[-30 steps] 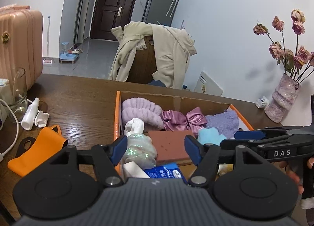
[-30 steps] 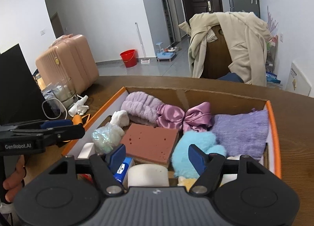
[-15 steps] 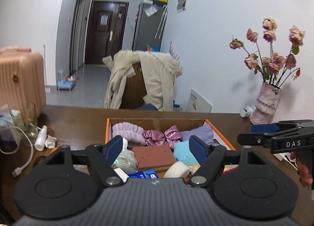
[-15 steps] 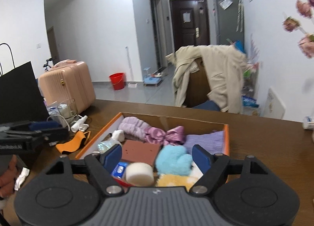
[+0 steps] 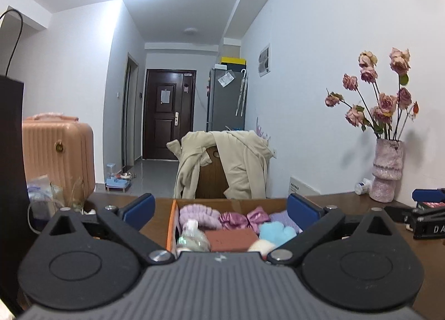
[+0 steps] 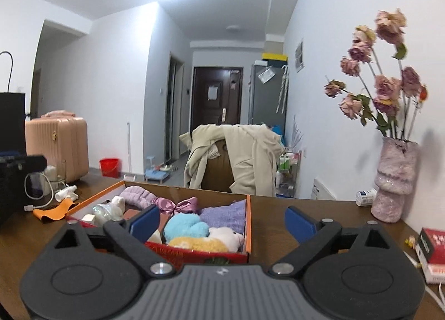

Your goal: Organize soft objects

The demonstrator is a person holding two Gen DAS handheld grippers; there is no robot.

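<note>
Left gripper [image 5: 219, 206]: jaws spread wide, nothing between them, held level and back from the box [image 6: 248, 225]. Right gripper [image 6: 222, 218]: likewise wide open and empty, its left pad overlapping the box's near-right corner in view.

Box contents, left to right: crinkly clear bundle [image 6: 104, 213], red-brown foam block [image 5: 232, 239], lilac headband [image 6: 136, 193], pink satin bow [image 6: 179, 206], blue fluffy toy [image 6: 183, 227], yellow plush [image 6: 194, 243], purple knit cloth [image 6: 225, 214]. All sit inside; packing looks near finished, judging from how full it is.

One soft item outside: an orange mask-like piece [image 6: 54, 210] on the table left of the box. Probable next pick. Advice: approach low with the left gripper, pinch a raised fold rather than the flat edge, lift clear of the white cable [image 6: 39, 203] nearby, drop into a gap without crushing the plush.

Surface: dark wood table [image 6: 306, 208]. Pink suitcase [image 6: 59, 150] far left, coat-draped chair [image 6: 236, 158] behind, vase of dried roses [image 6: 393, 178] and a red-and-white box [image 6: 434, 253] at right. White walls, hallway to a dark door [image 6: 217, 97].
</note>
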